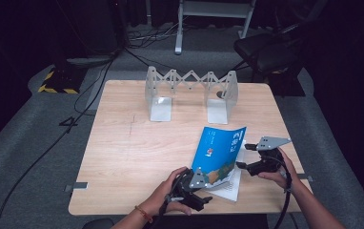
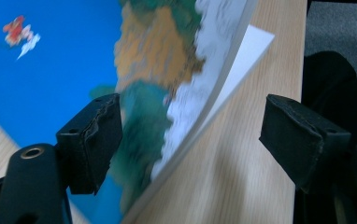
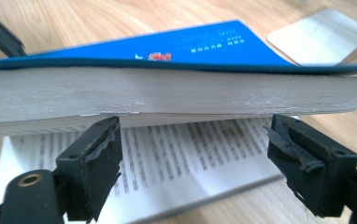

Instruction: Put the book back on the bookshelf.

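The blue book (image 2: 50, 60) lifts off the table (image 2: 242, 154) between the parted fingers (image 2: 92, 140).

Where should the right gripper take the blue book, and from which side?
Grip the blue book by its raised page block along the fore-edge, coming in level from the right gripper side. That edge stands lifted off a loose bottom page, so one jaw could probably slip underneath.
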Demonstrator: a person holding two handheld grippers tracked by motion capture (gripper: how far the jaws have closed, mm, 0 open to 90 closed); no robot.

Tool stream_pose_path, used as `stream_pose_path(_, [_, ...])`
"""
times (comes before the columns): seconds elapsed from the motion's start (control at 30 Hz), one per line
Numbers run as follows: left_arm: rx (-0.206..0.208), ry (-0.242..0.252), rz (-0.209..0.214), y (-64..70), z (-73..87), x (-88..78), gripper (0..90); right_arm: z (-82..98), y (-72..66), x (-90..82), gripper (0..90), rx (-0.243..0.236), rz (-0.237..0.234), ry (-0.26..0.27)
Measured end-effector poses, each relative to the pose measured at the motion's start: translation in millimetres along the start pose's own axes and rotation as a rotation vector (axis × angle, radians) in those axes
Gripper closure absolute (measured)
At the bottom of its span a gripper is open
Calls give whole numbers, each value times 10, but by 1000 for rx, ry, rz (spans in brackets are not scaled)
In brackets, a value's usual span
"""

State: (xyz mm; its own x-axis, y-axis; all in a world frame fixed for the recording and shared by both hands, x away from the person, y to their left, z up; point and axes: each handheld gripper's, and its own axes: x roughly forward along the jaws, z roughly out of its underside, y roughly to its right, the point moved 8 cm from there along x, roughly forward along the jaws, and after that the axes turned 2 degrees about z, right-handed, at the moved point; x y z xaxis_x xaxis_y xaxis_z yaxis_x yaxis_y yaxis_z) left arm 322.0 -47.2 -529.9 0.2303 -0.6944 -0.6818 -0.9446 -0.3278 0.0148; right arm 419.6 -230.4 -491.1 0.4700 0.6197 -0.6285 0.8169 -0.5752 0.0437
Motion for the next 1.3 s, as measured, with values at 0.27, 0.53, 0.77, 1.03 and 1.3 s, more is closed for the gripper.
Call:
stream_pose_path(0.27, [-6, 44, -86, 15, -228, 176, 222, -120, -22, 33, 180, -13, 16, 21])
stream_pose_path(0.53, [-52, 133, -166, -62, -309, 206, 426, -124, -25, 43, 176, -1, 21, 32])
stream_pose_path(0.77, [0, 193, -168, -122, -359, -11, 650, -81, 25, 24, 169, 31, 22, 46])
stream_pose_path(1.03, [15, 185, -137, -279, -262, -189, 751, 17, -62, -75, 303, -11, -14, 60])
stream_pose_path(1.3, [30, 160, -105, -394, -104, -342, 746, -141, -217, -214, 339, -91, -59, 150])
